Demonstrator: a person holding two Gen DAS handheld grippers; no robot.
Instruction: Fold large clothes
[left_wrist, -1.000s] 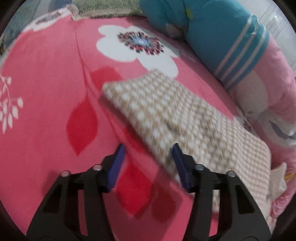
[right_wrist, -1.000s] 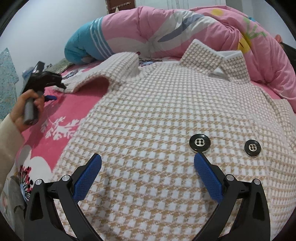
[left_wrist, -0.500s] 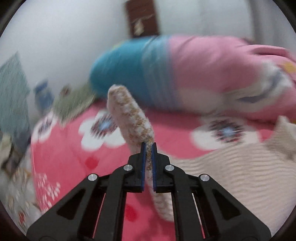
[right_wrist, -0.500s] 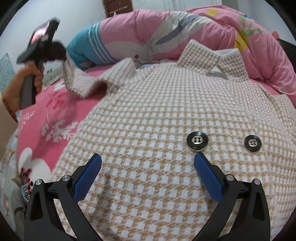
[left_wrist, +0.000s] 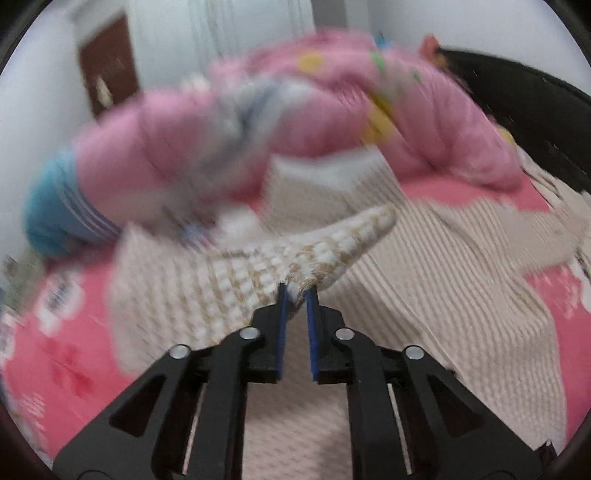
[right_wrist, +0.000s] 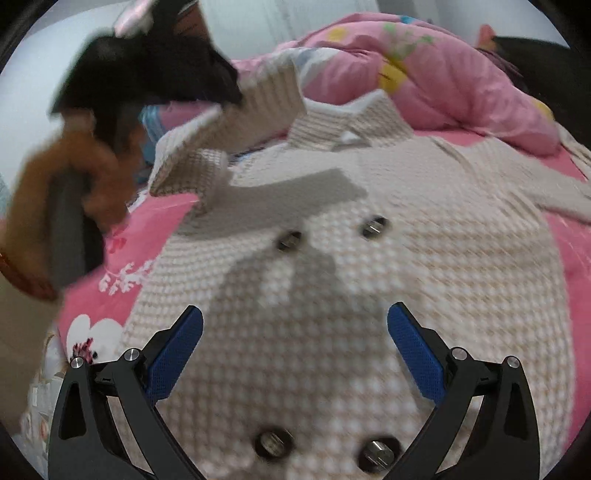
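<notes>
We find the checked coat (right_wrist: 369, 295) lying face up on the bed (right_wrist: 147, 236), collar toward the pink quilt (right_wrist: 424, 85). The left tool (left_wrist: 295, 293) has the sleeve (left_wrist: 332, 254) between its jaws, which have just been opening a little from fully closed; the cloth sits only at the very tips, and we judge the hold thin. The sleeve is raised above the coat's chest, partway across. The right tool (right_wrist: 295, 343) stands wide and empty above the lower front, near the buttons (right_wrist: 291, 240). Risks, in our judgement: the sleeve may slip out before it lies across the chest, and drop bunched or twisted; the carry may drag the shoulder and skew the body; the right tool pins nothing down, so the coat can shift.
</notes>
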